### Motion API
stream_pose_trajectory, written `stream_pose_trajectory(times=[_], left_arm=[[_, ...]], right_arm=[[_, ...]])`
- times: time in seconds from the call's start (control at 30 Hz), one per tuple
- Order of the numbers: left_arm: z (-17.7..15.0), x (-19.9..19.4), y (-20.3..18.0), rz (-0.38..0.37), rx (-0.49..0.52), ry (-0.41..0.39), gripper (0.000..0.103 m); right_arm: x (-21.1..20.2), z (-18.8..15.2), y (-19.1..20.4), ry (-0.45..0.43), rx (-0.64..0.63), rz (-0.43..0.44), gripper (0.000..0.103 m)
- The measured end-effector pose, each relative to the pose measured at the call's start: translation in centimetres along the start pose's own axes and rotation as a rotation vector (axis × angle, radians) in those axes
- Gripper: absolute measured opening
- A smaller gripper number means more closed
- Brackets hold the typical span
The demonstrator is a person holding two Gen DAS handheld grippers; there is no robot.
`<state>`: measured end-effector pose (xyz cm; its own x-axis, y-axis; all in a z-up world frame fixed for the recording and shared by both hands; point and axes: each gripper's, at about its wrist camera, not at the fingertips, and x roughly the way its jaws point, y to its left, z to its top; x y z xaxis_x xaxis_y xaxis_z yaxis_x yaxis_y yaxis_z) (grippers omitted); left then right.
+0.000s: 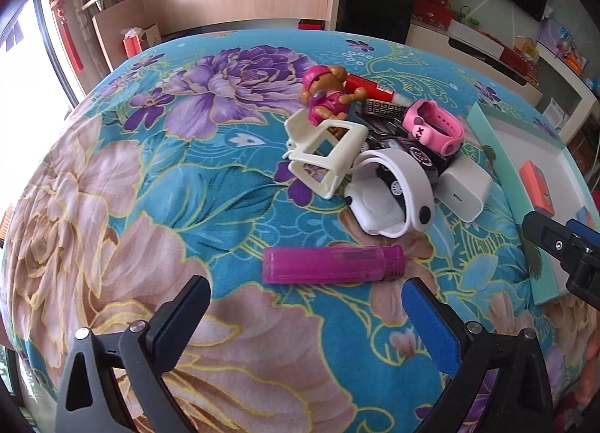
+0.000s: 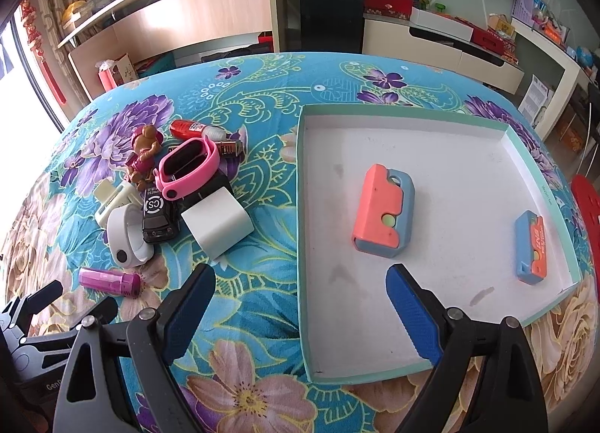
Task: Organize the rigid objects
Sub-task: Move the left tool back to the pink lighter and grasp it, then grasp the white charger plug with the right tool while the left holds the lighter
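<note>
In the tray (image 2: 431, 114), two orange-blue toys (image 2: 382, 212); beside it, two watches (image 2: 187, 167).

A plush, matt cloth (image 1: 157, 185) with a flower print covers the table. The tray (image 2: 532, 155) looks like matt cardboard, its white floor stained. The purple tube (image 1: 330, 265) is translucent plastic. The pink watch (image 2: 189, 167) has a smooth rubbery band and a glossy dark face. The toy car (image 2: 159, 217) is shiny black plastic; the white charger (image 2: 217, 226) is smooth and faintly glossy. Both grippers' pads (image 2: 412, 315) are ribbed blue rubber on matt black plastic. The far cabinet (image 2: 195, 17) looks like wood laminate.
</note>
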<state>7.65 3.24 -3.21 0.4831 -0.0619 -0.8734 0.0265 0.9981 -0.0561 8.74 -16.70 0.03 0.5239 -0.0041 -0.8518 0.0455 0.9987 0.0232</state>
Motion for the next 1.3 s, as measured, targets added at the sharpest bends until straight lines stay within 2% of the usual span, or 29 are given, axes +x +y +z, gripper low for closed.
stream_pose_trajectory(times=[0.17, 0.3, 0.53, 0.83, 1.13, 1.3], left_arm=[[0.1, 0.8, -1.5, 0.005, 0.032, 0.015, 0.103], [0.0, 0.8, -2.2, 0.018, 0.04, 0.014, 0.103], [0.3, 1.2, -2.1, 0.033, 0.04, 0.005, 0.095], [0.4, 1.1, -1.7, 0.043, 0.03, -0.005, 0.086], [0.4, 1.0, -1.0, 0.047, 0.016, -0.012, 0.084], [0.5, 1.0, -0.4, 0.055, 0.0, -0.014, 0.084]], right_arm=[[0.2, 0.4, -0.1, -0.01, -0.001, 0.014, 0.093], [0.3, 1.2, 0.2, -0.051, -0.027, 0.048, 0.093], [1.2, 1.9, 2.2, -0.064, -0.13, 0.114, 0.093], [2.8, 2.1, 4.1, -0.049, -0.209, 0.11, 0.09], [2.3, 2.6, 4.2, -0.077, -0.216, 0.116, 0.087], [2.8, 2.4, 5.0, -0.063, -0.247, 0.122, 0.084]])
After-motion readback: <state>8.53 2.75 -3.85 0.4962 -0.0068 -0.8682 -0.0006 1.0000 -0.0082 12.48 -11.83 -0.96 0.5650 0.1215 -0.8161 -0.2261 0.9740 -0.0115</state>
